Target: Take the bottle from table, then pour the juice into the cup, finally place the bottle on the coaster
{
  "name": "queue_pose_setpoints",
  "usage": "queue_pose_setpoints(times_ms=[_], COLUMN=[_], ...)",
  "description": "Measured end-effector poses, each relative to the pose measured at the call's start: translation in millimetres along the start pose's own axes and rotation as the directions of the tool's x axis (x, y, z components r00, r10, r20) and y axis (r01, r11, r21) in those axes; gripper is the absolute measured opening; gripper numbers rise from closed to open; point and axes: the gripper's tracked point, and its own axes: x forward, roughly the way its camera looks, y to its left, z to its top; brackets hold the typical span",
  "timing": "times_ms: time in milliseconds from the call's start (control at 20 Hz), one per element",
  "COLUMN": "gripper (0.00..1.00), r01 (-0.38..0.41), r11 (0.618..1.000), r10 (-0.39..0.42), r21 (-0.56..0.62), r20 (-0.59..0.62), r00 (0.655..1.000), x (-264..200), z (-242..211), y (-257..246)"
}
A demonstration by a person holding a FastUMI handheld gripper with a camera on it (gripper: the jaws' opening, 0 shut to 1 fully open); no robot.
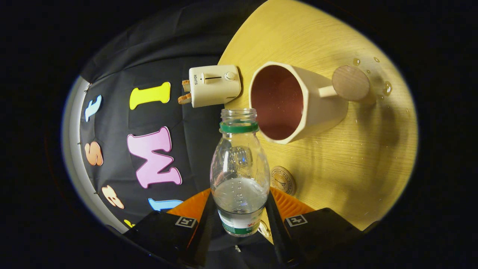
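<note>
Gripper view, hold: the gripper (239,220) has both fingers closed on the lower body of the bottle (239,175), one finger pressing on each side, so the bottle sits between them and is carried clear of the table (336,160).
Gripper view, bottle: clear plastic with a green neck ring, no cap on, and some clear liquid lying in its lower half near the fingers.
Gripper view, bottle direction: its long axis runs straight ahead along the fingers, base at the fingers and open mouth leading; the view is rolled, so the table stands on its side, which suggests the bottle is tipped well over toward the table.
Gripper view, cup: the cream cup (295,102) with a dark red inside stands on the table just beyond the bottle's mouth and to its right; its opening faces the bottle and the mouth is near the rim, not over it as far as I can tell.
Gripper view, cup handle: a stub ending in a round wooden knob (351,83) on the far side.
Gripper view, coaster: a small round disc (283,180) lies on the table just right of the bottle's body, bare.
Gripper view, other things: a cream toaster (213,85) beyond the mouth to its left; water drops (386,87) on the table past the knob.
Progress: pick-up done; pouring seems in hand or about to start, with no stream visible; setting the bottle on the coaster is left.
</note>
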Motion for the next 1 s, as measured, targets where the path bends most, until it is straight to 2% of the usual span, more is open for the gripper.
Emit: queue_pose_setpoints(times_ms=[1000], gripper=[0.71], r01=[-0.005], r11=[0.984], r10=[0.005], r21=[0.177], r20=[-0.002], r00=[1.0], x=[-3.3], z=[-4.9], y=[7.8])
